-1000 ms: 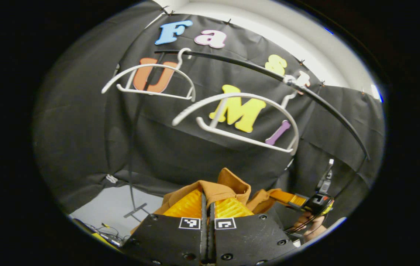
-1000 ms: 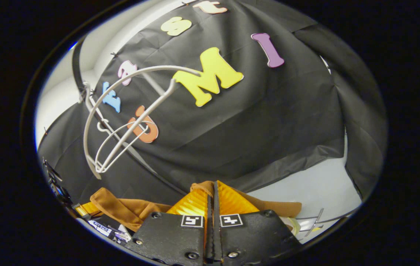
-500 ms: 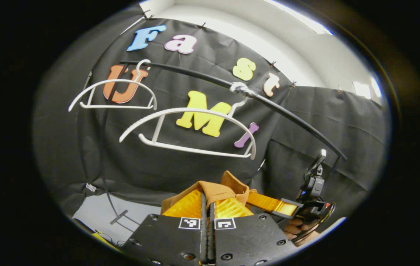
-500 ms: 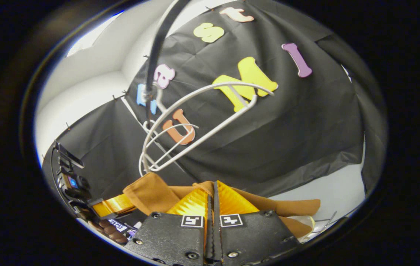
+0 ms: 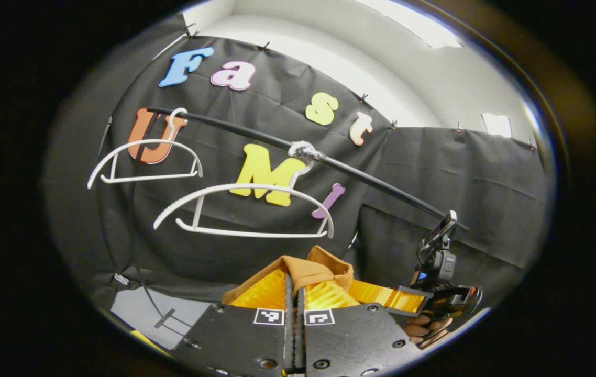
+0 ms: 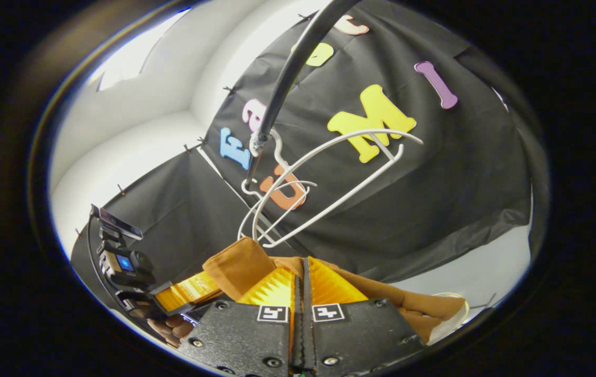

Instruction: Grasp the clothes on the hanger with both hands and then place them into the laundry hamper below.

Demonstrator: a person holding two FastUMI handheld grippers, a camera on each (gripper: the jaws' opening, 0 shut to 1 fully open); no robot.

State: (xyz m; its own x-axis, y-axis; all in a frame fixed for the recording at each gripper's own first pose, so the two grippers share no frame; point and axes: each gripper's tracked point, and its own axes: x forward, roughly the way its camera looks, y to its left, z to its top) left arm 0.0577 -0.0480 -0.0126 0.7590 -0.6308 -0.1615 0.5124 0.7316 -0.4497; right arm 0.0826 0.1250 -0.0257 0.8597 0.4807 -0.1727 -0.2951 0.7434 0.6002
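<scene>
Hangers [image 5: 245,212] slid toward upper left of frame; both grippers [image 5: 294,285] [image 6: 300,283] clamped on brown garment [image 6: 238,264], off hanger, hamper drop left.

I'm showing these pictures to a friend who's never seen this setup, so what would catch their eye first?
Probably the brown garment, bunched between the yellow fingers of the left claw at the bottom of the left gripper view, with the right claw shut on it too. Above it, two bare white hangers hang from a black rail.
</scene>
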